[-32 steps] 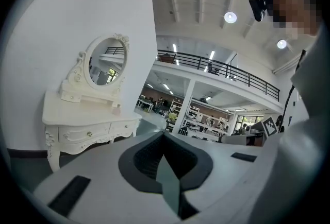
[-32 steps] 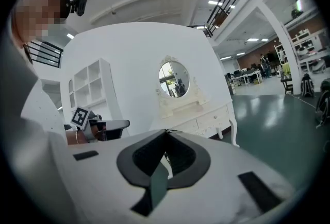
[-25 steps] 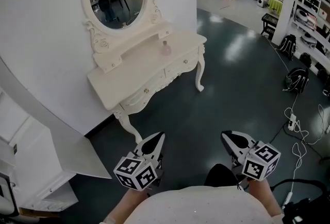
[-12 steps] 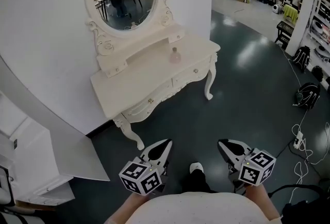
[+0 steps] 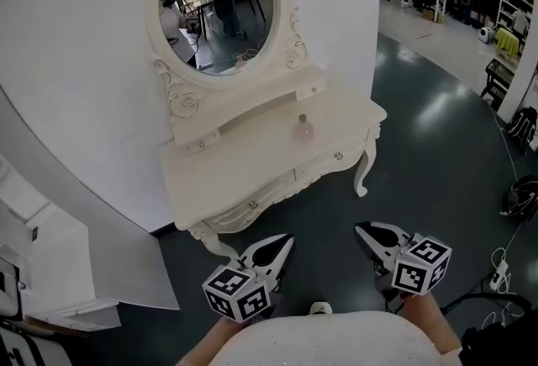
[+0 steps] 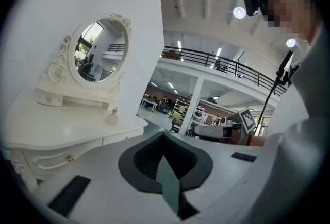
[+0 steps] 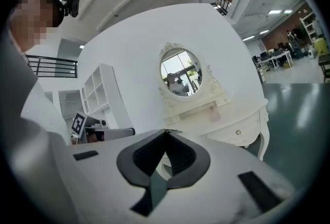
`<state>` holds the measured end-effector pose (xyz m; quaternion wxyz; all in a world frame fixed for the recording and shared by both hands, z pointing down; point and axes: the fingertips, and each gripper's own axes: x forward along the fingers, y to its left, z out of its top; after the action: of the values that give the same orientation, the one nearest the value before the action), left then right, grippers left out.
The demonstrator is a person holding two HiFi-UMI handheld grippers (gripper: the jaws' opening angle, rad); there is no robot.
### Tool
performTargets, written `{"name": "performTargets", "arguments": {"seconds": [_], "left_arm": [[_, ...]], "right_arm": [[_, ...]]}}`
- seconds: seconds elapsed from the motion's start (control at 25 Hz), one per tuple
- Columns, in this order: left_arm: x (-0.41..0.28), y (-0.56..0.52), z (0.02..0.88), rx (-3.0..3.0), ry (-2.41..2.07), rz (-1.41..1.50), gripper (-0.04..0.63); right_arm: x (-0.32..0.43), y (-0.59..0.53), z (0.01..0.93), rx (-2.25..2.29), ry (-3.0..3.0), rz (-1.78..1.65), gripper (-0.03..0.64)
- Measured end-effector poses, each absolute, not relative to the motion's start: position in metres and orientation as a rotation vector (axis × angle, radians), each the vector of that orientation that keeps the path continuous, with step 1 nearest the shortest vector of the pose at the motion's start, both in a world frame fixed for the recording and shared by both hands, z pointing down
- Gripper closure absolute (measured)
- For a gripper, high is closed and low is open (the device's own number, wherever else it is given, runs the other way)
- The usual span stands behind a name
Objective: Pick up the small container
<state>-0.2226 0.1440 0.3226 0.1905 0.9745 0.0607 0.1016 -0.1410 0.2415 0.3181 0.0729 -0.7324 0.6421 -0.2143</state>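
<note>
The dressing table (image 5: 252, 179) looms nearer than a second ago as the person walks up, left gripper (image 5: 284, 243) and right gripper (image 5: 363, 230) both clenched and empty, the small container (image 5: 303, 130) waiting on its top, well out of reach.

The small container (image 5: 303, 130) stands toward the right end of the counter (image 5: 227, 183), below the mirror (image 5: 220, 7) at its back, with the left hand-held gripper (image 5: 287, 239) and right hand-held gripper (image 5: 361, 230) side by side before it.
</note>
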Motion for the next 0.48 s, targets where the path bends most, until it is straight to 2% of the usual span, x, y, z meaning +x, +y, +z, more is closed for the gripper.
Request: {"name": "performTargets", "arguments": {"seconds": [0.16, 0.48], "left_arm": [[-0.195, 0.127, 0.321, 2.728, 0.070, 0.238, 0.595], [-0.163, 0.121, 0.342, 2.676, 0.075, 0.338, 0.595]], "right_arm": [[-0.105, 0.230, 0.320, -2.186, 1.964, -0.637, 0.614], [-0.075, 0.215, 0.347, -2.117, 1.971, -0.723, 0.614]]}}
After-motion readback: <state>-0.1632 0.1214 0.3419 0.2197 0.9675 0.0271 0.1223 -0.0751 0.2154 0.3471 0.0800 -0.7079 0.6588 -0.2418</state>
